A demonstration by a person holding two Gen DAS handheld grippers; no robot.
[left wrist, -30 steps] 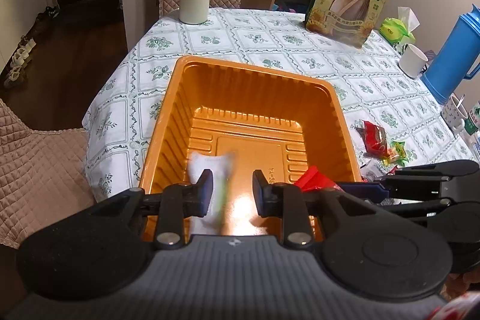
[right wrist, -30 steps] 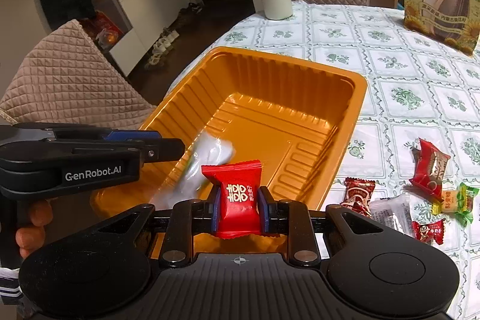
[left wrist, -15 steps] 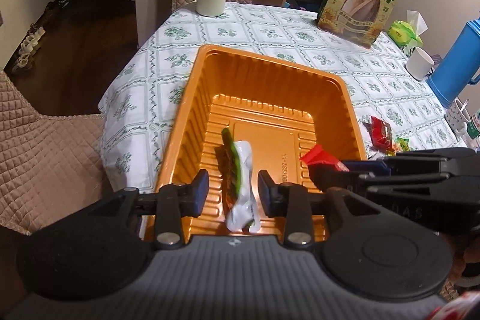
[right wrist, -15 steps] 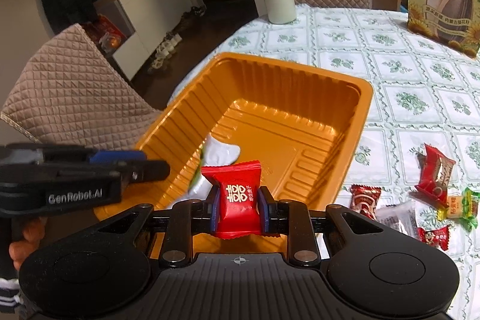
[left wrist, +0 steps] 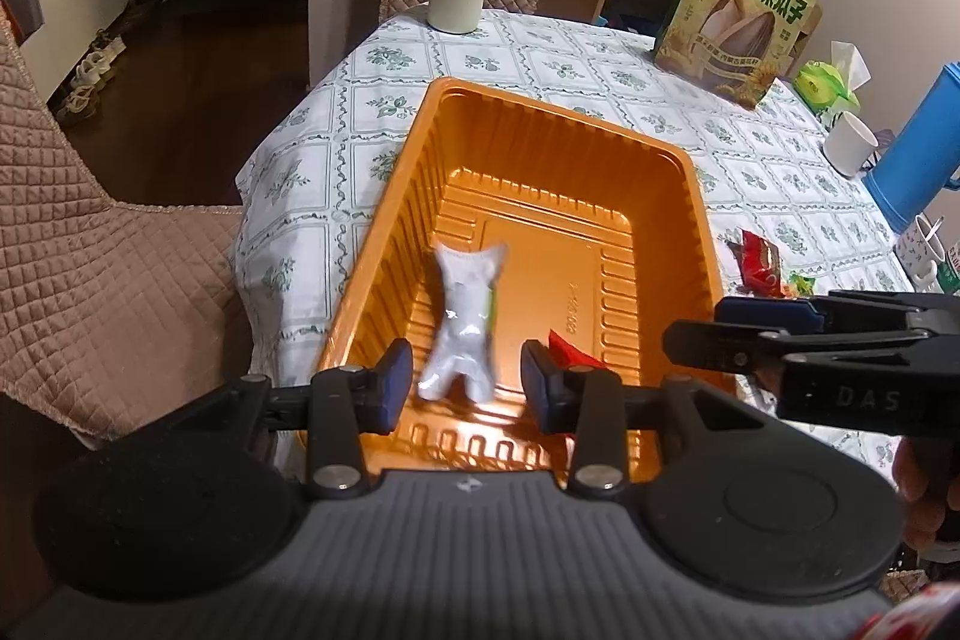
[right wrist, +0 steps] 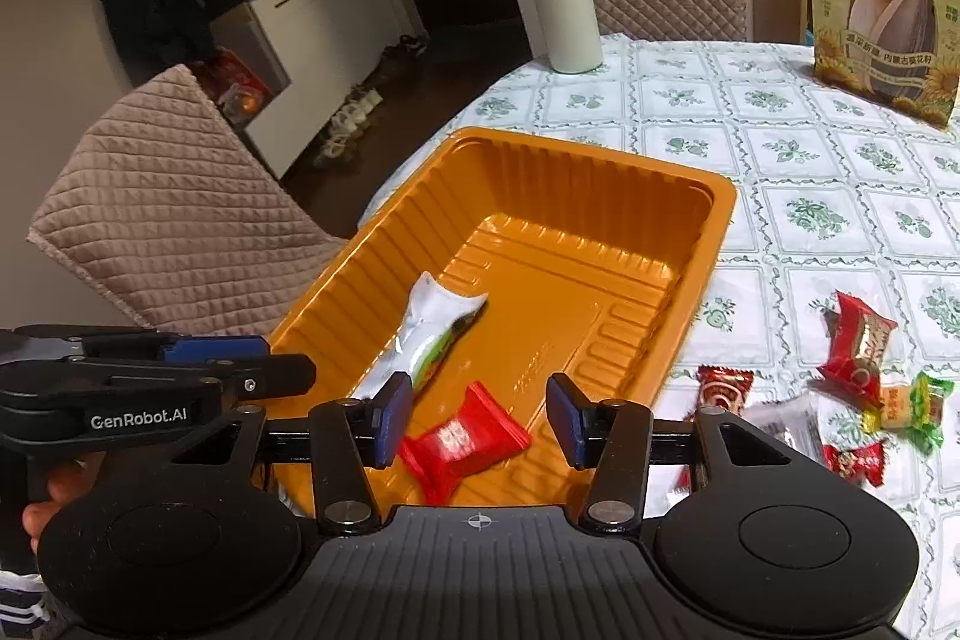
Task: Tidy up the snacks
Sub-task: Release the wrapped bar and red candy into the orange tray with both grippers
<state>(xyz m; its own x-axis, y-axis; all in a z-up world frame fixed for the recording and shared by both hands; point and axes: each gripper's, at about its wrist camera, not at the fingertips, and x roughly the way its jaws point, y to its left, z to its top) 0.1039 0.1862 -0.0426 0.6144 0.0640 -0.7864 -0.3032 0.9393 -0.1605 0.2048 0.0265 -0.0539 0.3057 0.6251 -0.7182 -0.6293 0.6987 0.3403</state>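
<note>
Orange tray (right wrist: 714, 214) near table edge, floor mostly bare. Inside: one white packet (right wrist: 433, 334), one red candy (right wrist: 462, 439). Right gripper (right wrist: 478, 415) jaws opening, candy loose between. Left gripper (left wrist: 467, 379) jaws opening, pinching nothing. Several wrapped candies (right wrist: 858, 340) right of tray.
</note>
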